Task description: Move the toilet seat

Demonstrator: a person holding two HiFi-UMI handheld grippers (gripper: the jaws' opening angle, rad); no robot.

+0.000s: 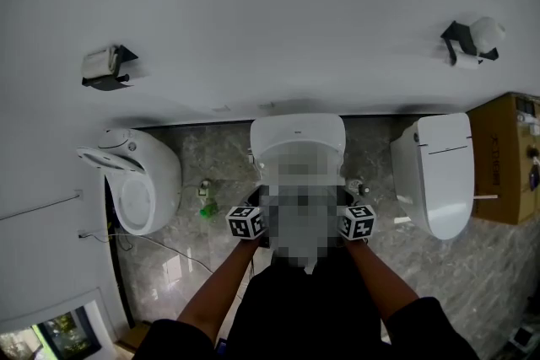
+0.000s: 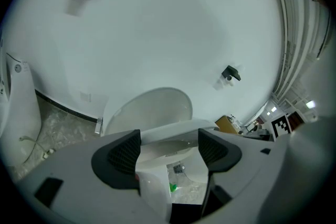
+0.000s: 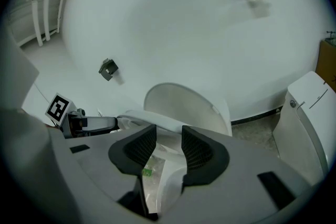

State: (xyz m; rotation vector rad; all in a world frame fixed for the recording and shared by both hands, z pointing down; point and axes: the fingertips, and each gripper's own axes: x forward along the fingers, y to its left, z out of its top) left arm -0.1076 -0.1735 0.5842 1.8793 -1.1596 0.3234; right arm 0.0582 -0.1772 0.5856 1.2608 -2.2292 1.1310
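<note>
Your left gripper (image 2: 169,139), jaws wide, and right gripper (image 3: 169,136), jaws half-open, clasp nothing, flanking the toilet seat (image 3: 148,118), presumably to lift it evenly.

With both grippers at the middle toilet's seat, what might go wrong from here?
1. The seat runs between the jaws of the left gripper and the right gripper, but neither visibly pinches it, so it might slip and drop.
2. The lid stands upright just behind; a fast swing could bang the seat against it.
</note>
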